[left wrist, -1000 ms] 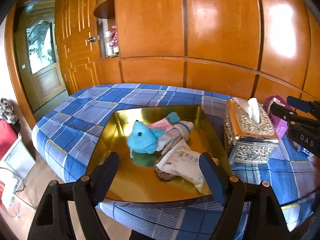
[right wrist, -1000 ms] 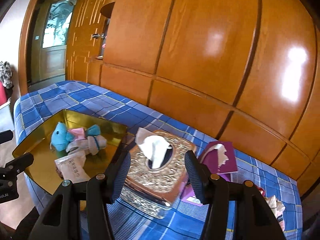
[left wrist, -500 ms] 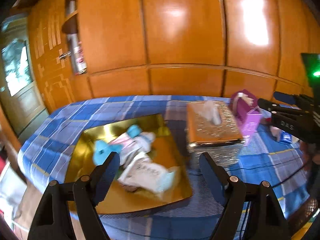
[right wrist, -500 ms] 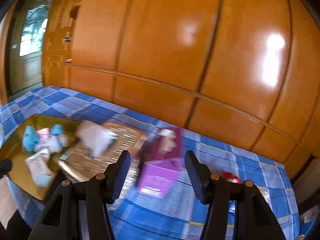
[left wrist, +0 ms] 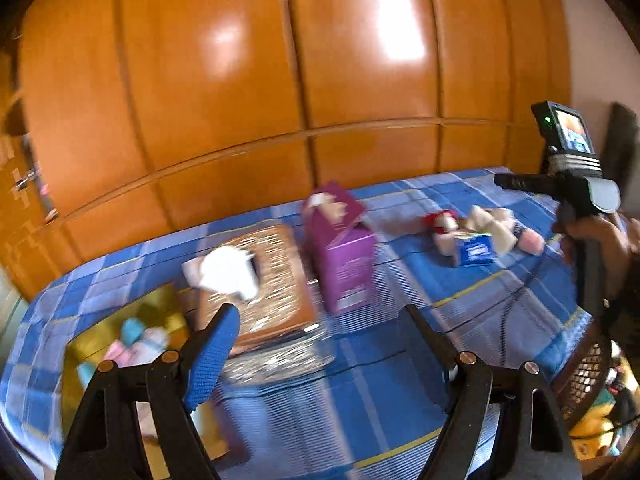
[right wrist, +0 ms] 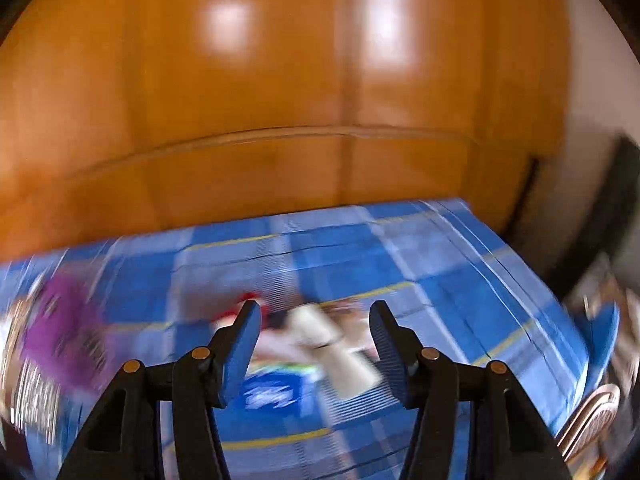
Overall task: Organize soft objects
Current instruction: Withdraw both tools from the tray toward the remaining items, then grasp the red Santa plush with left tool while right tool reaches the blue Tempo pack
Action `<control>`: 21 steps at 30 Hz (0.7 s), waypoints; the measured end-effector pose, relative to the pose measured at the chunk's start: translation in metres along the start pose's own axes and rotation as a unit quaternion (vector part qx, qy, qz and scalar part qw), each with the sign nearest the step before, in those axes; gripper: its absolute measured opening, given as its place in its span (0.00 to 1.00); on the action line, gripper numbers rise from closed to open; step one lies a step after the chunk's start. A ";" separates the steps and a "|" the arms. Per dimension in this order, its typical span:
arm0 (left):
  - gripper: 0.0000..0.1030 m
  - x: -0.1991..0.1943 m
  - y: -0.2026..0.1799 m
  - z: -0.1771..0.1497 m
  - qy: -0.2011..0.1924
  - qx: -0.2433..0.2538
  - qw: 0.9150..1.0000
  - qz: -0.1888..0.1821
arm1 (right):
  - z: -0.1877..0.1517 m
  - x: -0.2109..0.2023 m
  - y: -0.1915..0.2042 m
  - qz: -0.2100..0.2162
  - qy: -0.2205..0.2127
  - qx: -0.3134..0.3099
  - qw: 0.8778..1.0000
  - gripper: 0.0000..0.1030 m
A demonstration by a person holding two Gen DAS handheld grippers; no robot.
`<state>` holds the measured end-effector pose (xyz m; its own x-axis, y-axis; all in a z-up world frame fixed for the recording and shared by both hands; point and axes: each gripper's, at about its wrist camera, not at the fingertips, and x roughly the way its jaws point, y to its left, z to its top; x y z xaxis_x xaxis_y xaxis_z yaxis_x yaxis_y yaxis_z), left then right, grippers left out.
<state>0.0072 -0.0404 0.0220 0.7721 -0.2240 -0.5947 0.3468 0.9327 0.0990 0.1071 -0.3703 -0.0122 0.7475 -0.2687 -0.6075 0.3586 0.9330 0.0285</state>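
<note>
Both grippers are standing open and empty: the left gripper (left wrist: 316, 332) is hanging over the blue checked cloth (left wrist: 400, 360) with nothing between its pads, and the right gripper (right wrist: 316, 336) is pointing down at a loose heap of soft things with its jaws part open, not touching any of them. That heap is lying on the cloth toward the right end of the table: a red and white plush (left wrist: 442, 222), some pale cloth pieces (left wrist: 494, 226) and a blue tissue pack (left wrist: 476, 251), all close together. In my judgement they are waiting to be carried to the gold tray (left wrist: 86, 350) at the left end, where a light blue toy (left wrist: 132, 330) and pink cloth are already lying, so the right gripper is lining up for the next pick while the left is idling near the tray side. Between the two groups the tissue box (left wrist: 260, 280) and a purple carton (left wrist: 344, 256) are standing side by side, probably just in the way. Much is hard to read: the right wrist view is smearing badly, so the heap there is showing only as red, white and blue streaks, and I cannot tell which piece the jaws are framing. The tray is cut off by the left finger (left wrist: 212, 356), and its contents are blurring together. A person's hand (left wrist: 596, 236) is gripping the right handle at the picture's edge.
</note>
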 end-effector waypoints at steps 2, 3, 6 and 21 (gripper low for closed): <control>0.79 0.008 -0.015 0.009 0.002 0.012 1.000 -0.022 | 0.003 0.012 -0.027 -0.013 0.001 0.046 0.999 0.55; 0.79 0.013 -0.022 0.014 0.005 0.019 0.999 -0.031 | 0.004 0.018 -0.041 -0.017 0.000 0.069 0.997 0.55; 0.79 0.030 -0.043 0.027 0.021 0.022 0.998 -0.062 | -0.003 0.030 -0.060 -0.014 0.007 0.113 0.993 0.55; 0.69 0.182 -0.123 0.099 0.124 -0.007 0.983 -0.137 | -0.008 0.043 -0.078 0.033 0.041 0.173 0.984 0.55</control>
<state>0.1575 -0.2239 -0.0190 0.4965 -0.3940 -0.7735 0.5152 0.8509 -0.1027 0.1070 -0.4527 -0.0467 0.7332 -0.1770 -0.6565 0.4900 0.8070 0.3297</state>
